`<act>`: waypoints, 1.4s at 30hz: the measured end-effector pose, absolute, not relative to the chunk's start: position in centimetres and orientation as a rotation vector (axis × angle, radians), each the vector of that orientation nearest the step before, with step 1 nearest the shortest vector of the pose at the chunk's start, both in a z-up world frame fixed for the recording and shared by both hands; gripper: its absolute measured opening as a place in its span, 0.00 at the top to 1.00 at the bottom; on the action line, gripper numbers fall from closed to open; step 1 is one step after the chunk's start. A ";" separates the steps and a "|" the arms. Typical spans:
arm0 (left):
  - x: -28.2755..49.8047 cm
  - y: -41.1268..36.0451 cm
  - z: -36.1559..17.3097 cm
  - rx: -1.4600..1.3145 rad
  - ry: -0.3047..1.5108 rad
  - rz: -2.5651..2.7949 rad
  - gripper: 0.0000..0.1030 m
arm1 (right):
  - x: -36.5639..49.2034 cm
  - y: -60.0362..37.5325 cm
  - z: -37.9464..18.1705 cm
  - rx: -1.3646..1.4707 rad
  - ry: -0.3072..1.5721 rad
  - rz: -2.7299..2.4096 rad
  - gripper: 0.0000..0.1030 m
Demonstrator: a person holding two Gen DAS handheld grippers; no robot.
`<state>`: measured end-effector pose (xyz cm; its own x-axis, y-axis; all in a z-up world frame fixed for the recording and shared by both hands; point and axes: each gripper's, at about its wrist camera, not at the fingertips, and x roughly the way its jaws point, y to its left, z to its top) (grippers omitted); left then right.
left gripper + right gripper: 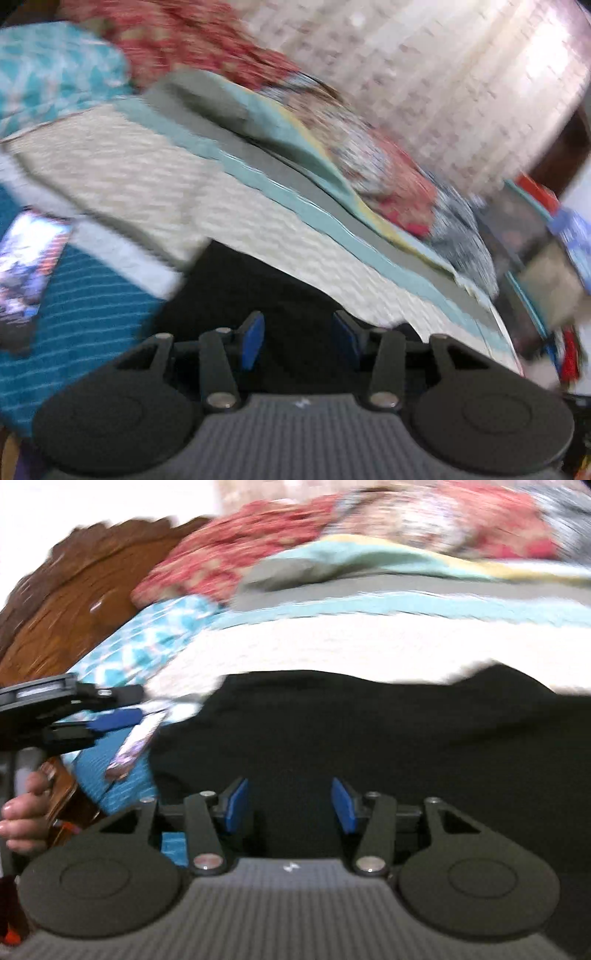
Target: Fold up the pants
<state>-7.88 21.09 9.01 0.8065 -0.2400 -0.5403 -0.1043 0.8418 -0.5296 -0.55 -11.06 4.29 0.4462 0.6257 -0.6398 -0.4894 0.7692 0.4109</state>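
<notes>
While both views are smeared with blur, we can make out the black pants (369, 731) lying on the bed, over a cream textured blanket (280, 236) and near the bed's edge closest to us. Our right hand-held gripper (288, 805) sits above the dark cloth with its blue pads (236, 805) spread apart and nothing between them. Our left hand-held gripper (295, 339) is likewise spread wide, empty, over the left end of the pants (251, 288); from the right wrist view it shows side-on at the left (110, 720), with our left hand (22, 812) around its grip. Beside the pants toward the left lies a teal striped cloth (85, 295) with a phone (29, 262) on it. Beyond the blanket we see grey and teal bands of a bedsheet (406, 594), a red floral fabric (236, 557), and a brown carved headboard (59, 605) at the far left corner
</notes>
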 end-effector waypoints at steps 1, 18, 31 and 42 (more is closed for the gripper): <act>-7.2 19.9 8.7 -0.555 0.659 -0.099 0.60 | -0.6 -12.1 3.7 0.194 0.880 0.654 0.50; -5.4 7.7 2.3 -0.086 0.927 -0.039 0.60 | -2.1 -18.8 0.4 0.316 0.893 0.507 0.61; -4.2 5.7 2.6 -0.028 0.983 0.058 0.59 | -4.6 -25.1 4.1 0.314 0.746 0.363 0.61; -3.5 4.9 2.6 -0.007 1.010 0.105 0.55 | -5.4 -32.4 2.6 0.570 0.796 0.154 0.59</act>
